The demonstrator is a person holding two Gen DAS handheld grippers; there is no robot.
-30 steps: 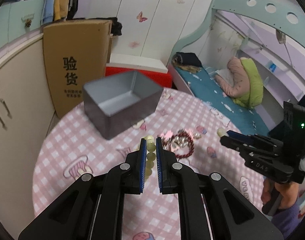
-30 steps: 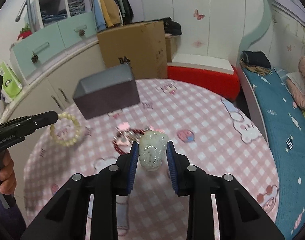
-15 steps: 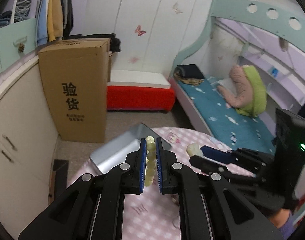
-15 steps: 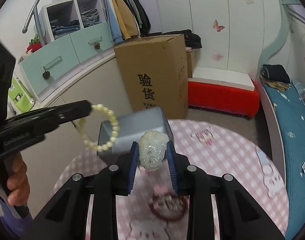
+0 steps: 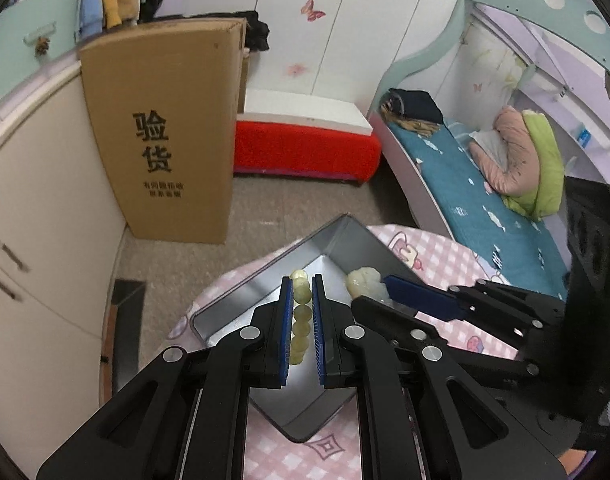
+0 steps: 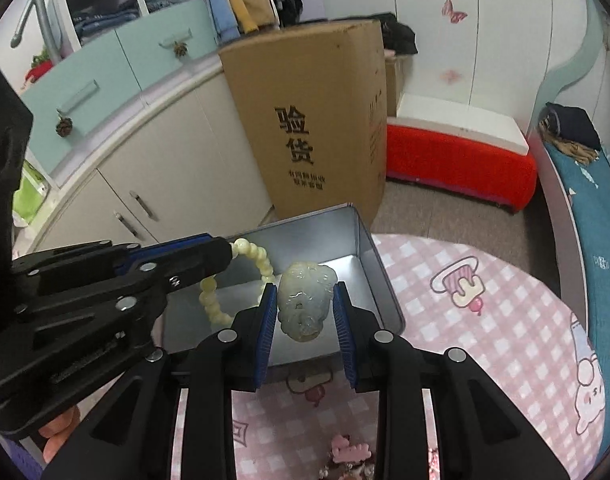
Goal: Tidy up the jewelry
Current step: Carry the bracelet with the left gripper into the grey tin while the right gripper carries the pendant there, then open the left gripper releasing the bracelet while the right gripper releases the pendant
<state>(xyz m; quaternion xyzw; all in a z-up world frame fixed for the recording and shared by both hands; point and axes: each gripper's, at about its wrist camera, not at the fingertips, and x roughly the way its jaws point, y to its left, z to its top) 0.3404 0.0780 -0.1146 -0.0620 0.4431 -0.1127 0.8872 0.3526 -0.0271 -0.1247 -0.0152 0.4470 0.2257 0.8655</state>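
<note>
Both grippers tilt steeply downward, side by side above the open grey tin (image 5: pixel 337 236) at the far edge of the desk (image 6: pixel 485 320) with its pink checked cloth. The left gripper (image 5: pixel 303 292) has its fingers narrowed on a pale yellow bead bracelet (image 5: pixel 301 308), which hangs over the tin's interior. The right gripper (image 6: pixel 305 300), at 3 o'clock of the left, pinches a carved pale jade pendant (image 6: pixel 303 300) between its fingers, also above the tin. A cardboard box (image 5: pixel 173 128) stands on the floor at 11 o'clock.
</note>
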